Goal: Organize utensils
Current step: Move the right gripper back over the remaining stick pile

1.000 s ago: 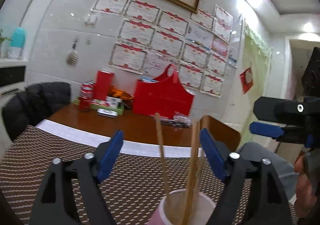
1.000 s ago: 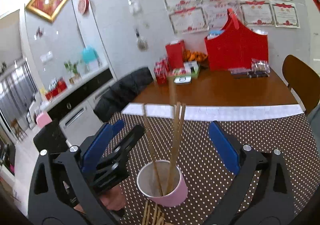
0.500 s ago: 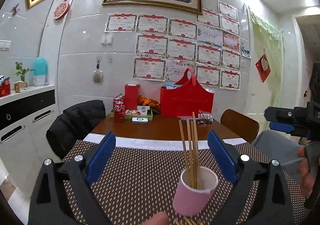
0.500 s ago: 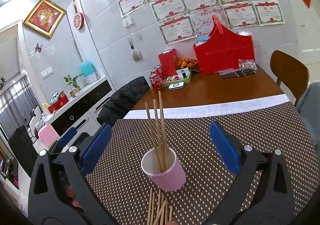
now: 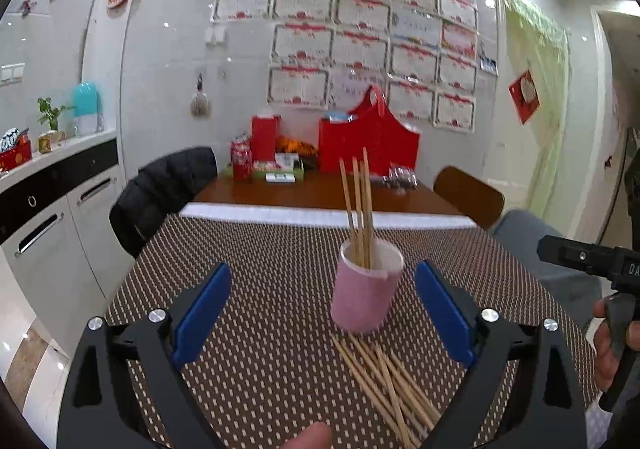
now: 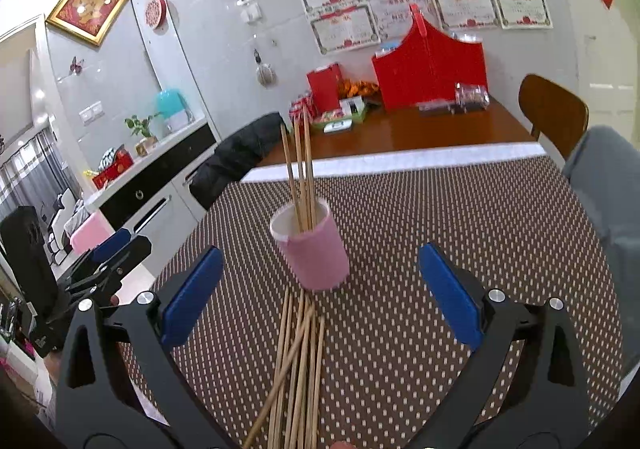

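A pink cup (image 5: 366,289) stands upright on the dotted mat with several wooden chopsticks (image 5: 360,201) leaning in it. More loose chopsticks (image 5: 392,381) lie in a pile on the mat just in front of the cup. My left gripper (image 5: 323,273) is open and holds nothing, with the cup a little ahead, right of centre. In the right wrist view the same cup (image 6: 316,253) and its chopsticks (image 6: 300,169) stand ahead of my right gripper (image 6: 321,261), open and holding nothing. The loose pile (image 6: 300,361) lies between its fingers. The left gripper (image 6: 112,253) shows at the left.
A brown dotted mat (image 5: 260,289) covers the near half of the wooden table. A red bag (image 5: 372,145), cans and boxes stand at the far wall. A black jacket (image 5: 168,185) hangs on a chair at left, a wooden chair (image 5: 468,193) at right. A hand (image 5: 604,333) holds the other gripper.
Both grippers have drawn back from the cup, which now sits farther ahead. The left jaws have spread wider. The loose chopsticks on the mat have come into view.
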